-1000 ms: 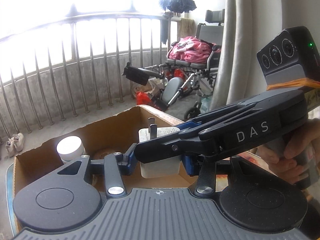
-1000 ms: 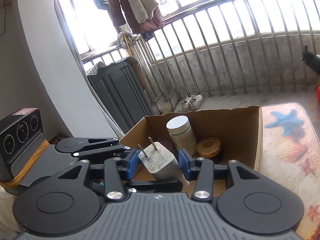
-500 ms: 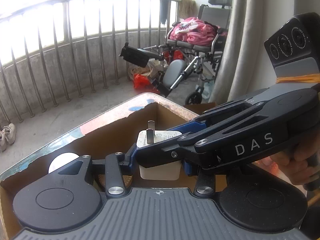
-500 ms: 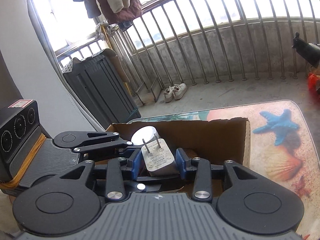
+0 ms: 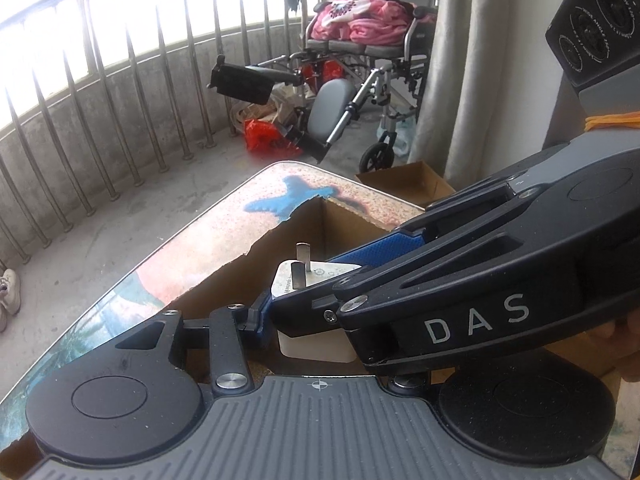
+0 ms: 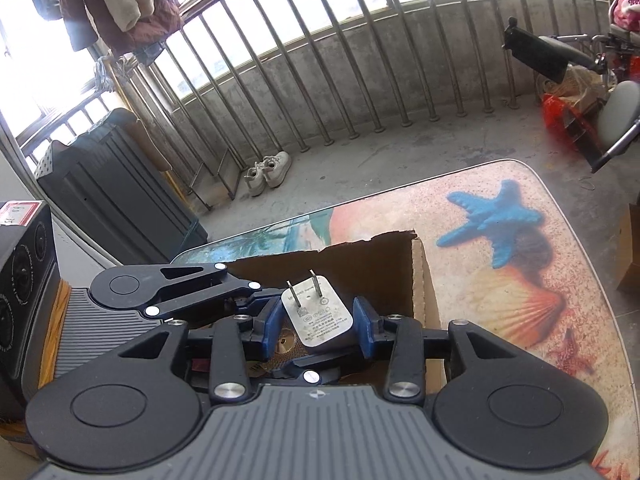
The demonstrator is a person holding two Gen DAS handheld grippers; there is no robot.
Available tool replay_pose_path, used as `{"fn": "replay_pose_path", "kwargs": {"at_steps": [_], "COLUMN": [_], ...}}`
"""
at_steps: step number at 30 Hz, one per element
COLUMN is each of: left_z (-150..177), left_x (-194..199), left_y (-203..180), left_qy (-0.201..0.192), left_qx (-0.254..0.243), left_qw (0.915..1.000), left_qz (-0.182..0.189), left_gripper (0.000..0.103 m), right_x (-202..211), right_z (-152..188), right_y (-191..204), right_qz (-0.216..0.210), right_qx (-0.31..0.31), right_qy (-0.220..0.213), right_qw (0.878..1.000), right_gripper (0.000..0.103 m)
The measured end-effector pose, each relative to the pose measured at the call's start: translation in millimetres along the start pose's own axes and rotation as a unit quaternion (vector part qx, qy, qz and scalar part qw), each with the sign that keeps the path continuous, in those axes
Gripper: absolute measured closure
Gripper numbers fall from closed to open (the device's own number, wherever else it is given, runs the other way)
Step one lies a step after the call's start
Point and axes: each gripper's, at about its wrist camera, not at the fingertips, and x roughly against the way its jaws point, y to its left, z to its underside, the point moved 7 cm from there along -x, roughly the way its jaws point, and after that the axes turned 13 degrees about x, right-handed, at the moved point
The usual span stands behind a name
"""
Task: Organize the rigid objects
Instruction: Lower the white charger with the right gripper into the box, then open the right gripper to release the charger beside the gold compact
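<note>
White plug adapter (image 6: 318, 320), prongs up, pinched at once by left gripper (image 5: 316, 312) and right gripper (image 6: 318, 326) above open cardboard box (image 6: 420, 280). "DAS" printed on the crossing gripper. Beyond, starfish-patterned table (image 6: 520, 280), balcony railing (image 6: 360, 60), wheelchair (image 5: 360, 60).

White charger (image 5: 310, 344) between both grippers' fingers (image 5: 376, 246) above cardboard box (image 5: 348, 220).
</note>
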Motion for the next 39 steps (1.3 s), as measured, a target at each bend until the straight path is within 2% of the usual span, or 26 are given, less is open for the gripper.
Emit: {"fn": "replay_pose_path", "kwargs": {"at_steps": [3, 6, 11, 15, 17, 21, 25, 28, 31, 34, 39], "left_z": [3.8, 7.4, 8.8, 7.5, 8.1, 11.0, 17.7, 18.8, 20.5, 18.9, 18.5], "left_x": [-3.3, -7.2, -18.9, -25.8, -28.0, -35.1, -38.0, -41.1, -41.2, -38.1, -31.5], "left_y": [2.0, 1.9, 2.8, 9.0, 8.8, 15.2, 13.0, 13.4, 11.2, 13.0, 9.8], "left_qy": [0.016, 0.02, 0.053, 0.061, 0.076, 0.108, 0.131, 0.135, 0.146, 0.145, 0.14], "left_qx": [-0.009, -0.025, -0.035, -0.03, -0.035, -0.041, -0.065, -0.078, -0.09, -0.099, -0.116], "left_qw": [0.9998, 0.9995, 0.9979, 0.9976, 0.9962, 0.9931, 0.9888, 0.9874, 0.9851, 0.9844, 0.9829], "left_qz": [0.006, 0.001, 0.011, 0.011, 0.023, 0.019, 0.031, 0.023, 0.018, -0.009, -0.032], "left_gripper": [0.06, 0.06, 0.061, 0.061, 0.061, 0.061, 0.061, 0.061, 0.06, 0.059, 0.056], "right_x": [-0.8, -1.9, -2.7, -3.1, -3.1, -2.0, 4.4, 10.1, 13.5, 15.7, 18.9], "right_z": [-0.1, -1.0, -3.5, -5.3, -5.4, -4.7, -2.1, 0.8, 4.2, 5.5, 7.6], "right_y": [1.7, 4.7, 6.4, 4.5, 2.7, -0.1, -0.5, 0.2, -0.2, 1.1, 0.2], "right_qz": [-0.001, -0.004, -0.001, -0.008, -0.009, -0.005, -0.014, 0.001, -0.005, -0.008, -0.017], "right_qx": [0.011, 0.021, 0.027, 0.02, 0.017, 0.02, 0.023, 0.039, 0.045, 0.048, 0.043], "right_qy": [0.005, 0.01, 0.013, 0.021, 0.019, 0.018, 0.014, 0.012, 0.01, 0.011, 0.006], "right_qw": [1.0, 1.0, 1.0, 1.0, 1.0, 1.0, 1.0, 0.999, 0.999, 0.999, 0.999], "right_gripper": [0.061, 0.057, 0.056, 0.055, 0.055, 0.056, 0.056, 0.056, 0.056, 0.056, 0.056]}}
